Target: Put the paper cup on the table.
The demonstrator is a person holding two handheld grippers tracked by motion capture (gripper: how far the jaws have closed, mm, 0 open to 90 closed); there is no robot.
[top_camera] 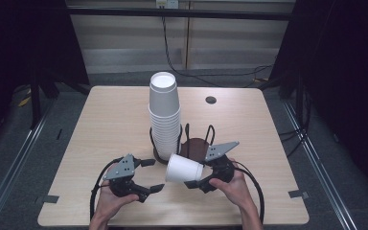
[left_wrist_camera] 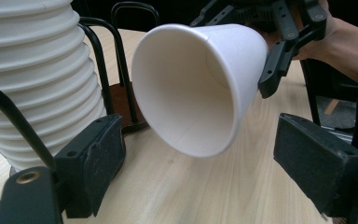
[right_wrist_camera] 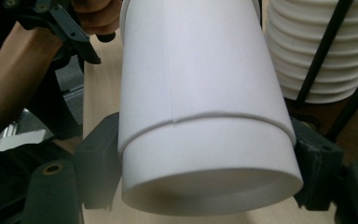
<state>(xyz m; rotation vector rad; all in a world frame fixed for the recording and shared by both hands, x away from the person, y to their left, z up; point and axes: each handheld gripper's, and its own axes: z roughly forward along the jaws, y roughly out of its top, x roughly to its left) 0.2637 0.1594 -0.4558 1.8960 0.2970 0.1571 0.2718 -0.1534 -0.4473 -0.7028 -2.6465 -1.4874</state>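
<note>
Sideways, the paper cup (top_camera: 184, 168) sits clamped in the right gripper (top_camera: 197, 178); left gripper (top_camera: 149, 175) gapes wide (holding nothing).

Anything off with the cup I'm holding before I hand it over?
Yes: the cup in the right gripper looks like two cups nested; a second rim steps across its side. It lies on its side, mouth toward the open left gripper.

Bare table (top_camera: 110, 120) from 9 to 12 o'clock of the rack (top_camera: 182, 141), and at 3 o'clock; a gripper passes freely there. Cup stack (top_camera: 164, 115) and rack wires block the centre. Held cup (top_camera: 184, 168) sits at 6 o'clock of the rack, between the left gripper (top_camera: 151, 175) and right gripper (top_camera: 199, 177), narrowing that gap.
</note>
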